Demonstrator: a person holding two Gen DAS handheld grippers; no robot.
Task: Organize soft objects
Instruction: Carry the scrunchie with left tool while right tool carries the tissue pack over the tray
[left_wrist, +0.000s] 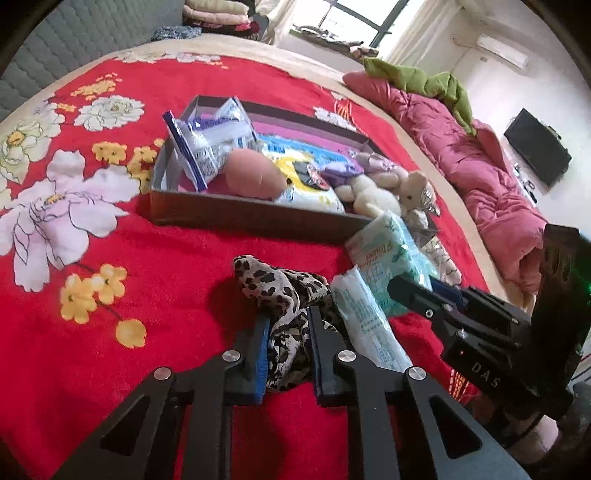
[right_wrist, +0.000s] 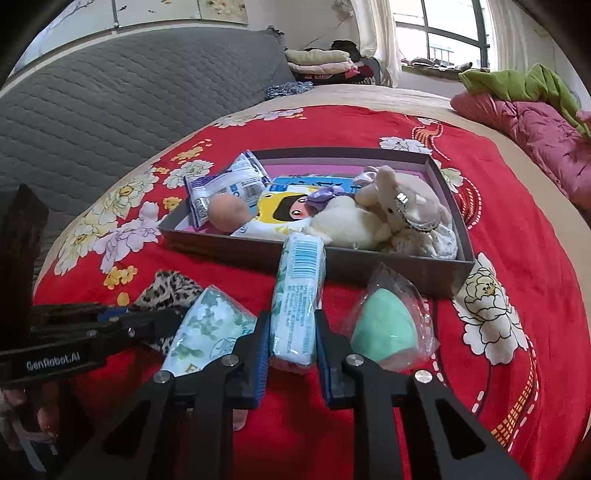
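On the red flowered blanket, my left gripper (left_wrist: 290, 332) is shut on a crumpled leopard-print cloth (left_wrist: 280, 291). My right gripper (right_wrist: 291, 343) is shut on a narrow white-and-blue tissue pack (right_wrist: 297, 295) that stands up between its pads. A green floral tissue pack (right_wrist: 207, 332) lies to its left, and a green sponge in a clear bag (right_wrist: 388, 332) to its right. Just beyond them stands a grey open box (right_wrist: 369, 266) holding a cream plush toy (right_wrist: 362, 225), a pink ball (right_wrist: 229, 212) and several packets.
A pink quilt (left_wrist: 480, 173) with a green cloth (left_wrist: 424, 81) on it lies along the bed's right edge. Folded clothes (right_wrist: 321, 61) are stacked at the far end by the window. A grey quilted headboard (right_wrist: 129, 96) runs along the left.
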